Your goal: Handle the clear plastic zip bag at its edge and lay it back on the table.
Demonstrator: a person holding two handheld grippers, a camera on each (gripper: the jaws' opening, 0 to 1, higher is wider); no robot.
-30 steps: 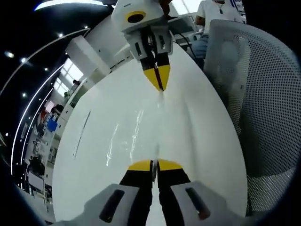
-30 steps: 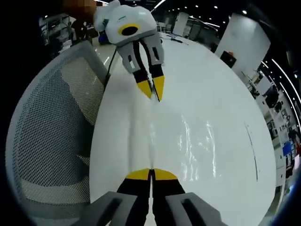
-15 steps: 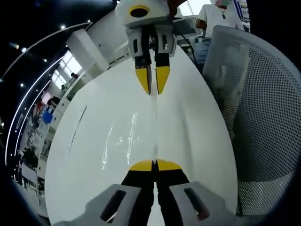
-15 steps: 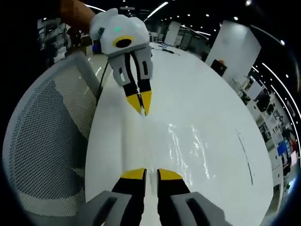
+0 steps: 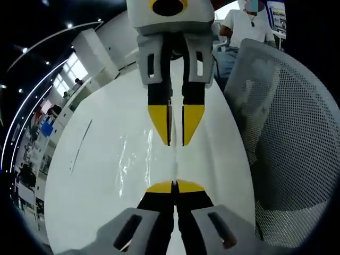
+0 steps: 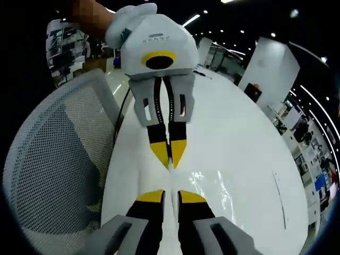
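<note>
Left hand-held gripper (image 5: 174, 186): jaws clamped on zip bag (image 5: 133, 159) edge | right hand-held gripper (image 6: 170, 196): jaws parted, facing close | bag on white bench (image 6: 239, 138) | mesh chair (image 5: 292, 133) beside.

Two grippers (image 5: 175, 141) (image 6: 169, 163), one bag (image 5: 125, 159), perhaps.

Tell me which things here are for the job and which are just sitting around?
For the job:
- clear zip bag, lying shiny on the white table
- left gripper, jaws shut on the bag's edge
- right gripper, jaws apart

Just around:
- mesh chair beside the table
- person in a white shirt far behind
</note>
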